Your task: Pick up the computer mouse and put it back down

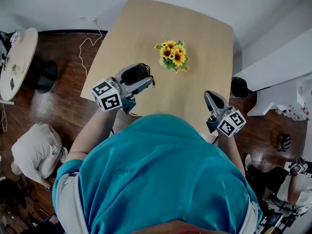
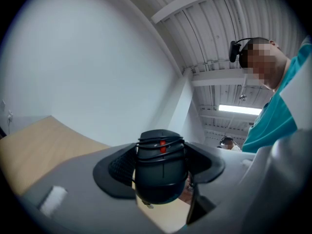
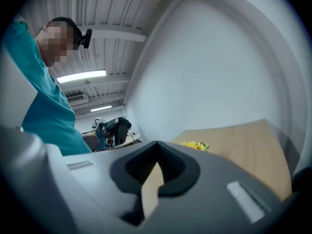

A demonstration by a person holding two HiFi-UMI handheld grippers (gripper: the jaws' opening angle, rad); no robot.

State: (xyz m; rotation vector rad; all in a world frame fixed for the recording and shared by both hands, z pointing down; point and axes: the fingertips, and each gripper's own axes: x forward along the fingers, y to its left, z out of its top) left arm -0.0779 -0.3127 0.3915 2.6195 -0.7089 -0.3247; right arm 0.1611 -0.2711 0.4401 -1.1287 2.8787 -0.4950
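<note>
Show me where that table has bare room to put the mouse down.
Most of the table is bare: the wide stretch left of the sunflowers, and the near strip between the left claw, holding the computer mouse, and the right claw. It is tightest beside the sunflowers.

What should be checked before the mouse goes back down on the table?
1. Grip: left gripper shut on the computer mouse: ok.
2. Mouse lifted off the table: ok.
3. Bare table ahead of the left gripper for setting down: ok.
4. The sunflowers stand apart from that spot: ok.
5. The right gripper is shut, empty and off to the side: ok.
6. The cable is wound round the mouse; whether an end hangs loose: cannot tell.
</note>
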